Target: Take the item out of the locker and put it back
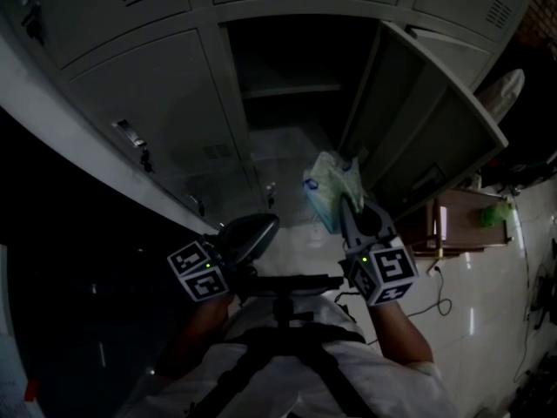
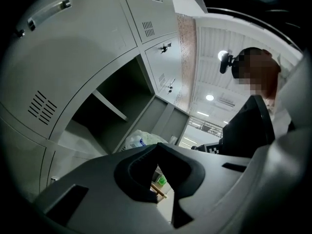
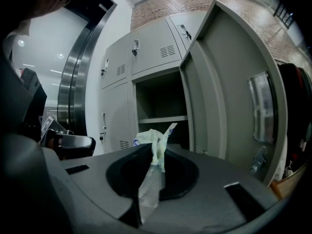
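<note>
A crumpled pale green and white plastic bag (image 1: 331, 190) hangs in front of the open grey locker compartment (image 1: 287, 85). My right gripper (image 1: 346, 205) is shut on the bag's twisted neck. In the right gripper view the bag (image 3: 153, 145) stands up from between the closed jaws of the right gripper (image 3: 158, 152), with the open compartment (image 3: 161, 101) straight ahead. My left gripper (image 1: 261, 226) sits to the left of the bag, shut with nothing in it. The left gripper (image 2: 158, 147) points slightly upward at the lockers in its own view, and the bag (image 2: 139, 139) peeks over its jaws.
The locker door (image 1: 426, 120) swings out wide on the right. A shelf (image 1: 291, 90) crosses the compartment. Closed locker doors (image 1: 148, 103) fill the left. A low wooden stand (image 1: 452, 225) and a cable (image 1: 435, 303) lie on the white floor at right.
</note>
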Demonstrator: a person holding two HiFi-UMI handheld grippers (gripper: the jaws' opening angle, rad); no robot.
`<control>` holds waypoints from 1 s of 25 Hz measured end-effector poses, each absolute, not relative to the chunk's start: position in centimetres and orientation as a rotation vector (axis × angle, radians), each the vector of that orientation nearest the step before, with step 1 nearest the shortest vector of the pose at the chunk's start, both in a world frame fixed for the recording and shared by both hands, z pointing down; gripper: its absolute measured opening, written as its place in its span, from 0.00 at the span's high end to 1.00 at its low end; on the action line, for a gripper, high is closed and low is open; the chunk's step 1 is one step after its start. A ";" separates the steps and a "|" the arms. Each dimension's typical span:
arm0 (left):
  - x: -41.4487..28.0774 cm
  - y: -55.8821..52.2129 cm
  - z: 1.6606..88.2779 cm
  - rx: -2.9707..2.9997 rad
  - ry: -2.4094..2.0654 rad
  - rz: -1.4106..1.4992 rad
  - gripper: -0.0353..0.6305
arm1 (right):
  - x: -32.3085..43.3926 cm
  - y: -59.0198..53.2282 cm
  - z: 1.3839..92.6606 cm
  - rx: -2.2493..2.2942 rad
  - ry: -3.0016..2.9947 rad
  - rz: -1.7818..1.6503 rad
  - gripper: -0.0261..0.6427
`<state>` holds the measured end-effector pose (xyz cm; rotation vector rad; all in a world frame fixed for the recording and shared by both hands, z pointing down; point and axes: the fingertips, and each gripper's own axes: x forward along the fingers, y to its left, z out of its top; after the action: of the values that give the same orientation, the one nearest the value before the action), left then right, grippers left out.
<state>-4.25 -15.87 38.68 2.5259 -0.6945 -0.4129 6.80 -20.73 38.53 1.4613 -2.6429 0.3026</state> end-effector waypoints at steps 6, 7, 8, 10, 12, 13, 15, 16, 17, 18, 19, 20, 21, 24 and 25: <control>-4.8 -16.0 38.6 2.510 -0.722 -0.437 0.95 | 6.6 -20.8 38.6 1.451 -2.652 0.291 0.94; -4.8 -16.0 38.6 2.508 -0.724 -0.439 0.95 | 6.5 -20.8 38.6 1.450 -2.649 0.293 0.94; -4.8 -16.0 38.6 2.506 -0.725 -0.441 0.95 | 6.5 -20.8 38.6 1.449 -2.644 0.298 0.94; -4.9 -16.1 38.6 2.502 -0.727 -0.447 0.95 | 6.5 -20.9 38.7 1.448 -2.641 0.304 0.94; -5.0 -16.2 38.6 2.501 -0.731 -0.450 0.95 | 6.4 -21.1 38.5 1.444 -2.644 0.302 0.94; -5.1 -16.3 38.5 2.503 -0.735 -0.450 0.95 | 6.3 -21.2 38.4 1.441 -2.647 0.297 0.94; -5.2 -16.5 38.4 2.513 -0.742 -0.447 0.95 | 6.1 -21.6 38.0 1.436 -2.652 0.285 0.94; -5.3 -16.7 38.3 2.517 -0.744 -0.446 0.95 | 5.9 -21.9 37.9 1.433 -2.654 0.278 0.94; -5.4 -16.8 38.3 2.520 -0.746 -0.446 0.95 | 5.8 -22.0 37.7 1.431 -2.656 0.273 0.94; -5.5 -16.9 38.3 2.523 -0.749 -0.447 0.95 | 5.7 -22.2 37.7 1.428 -2.656 0.271 0.94; -5.6 -17.0 38.2 2.525 -0.751 -0.449 0.95 | 5.6 -22.3 37.7 1.425 -2.656 0.270 0.94; -5.7 -17.1 38.1 2.526 -0.752 -0.450 0.95 | 5.5 -22.3 37.7 1.422 -2.654 0.271 0.94; -5.7 -17.1 38.1 2.525 -0.752 -0.451 0.95 | 5.4 -22.4 37.8 1.419 -2.653 0.272 0.94; -6.0 -17.3 38.1 2.519 -0.753 -0.453 0.95 | 5.1 -22.5 38.0 1.411 -2.647 0.268 0.94; -6.1 -17.4 38.1 2.518 -0.753 -0.454 0.95 | 5.0 -22.6 38.1 1.408 -2.644 0.265 0.94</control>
<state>-6.06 -17.39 38.13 2.5184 -0.7528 -0.4538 5.04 -22.61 38.10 1.4084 -2.6440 0.2655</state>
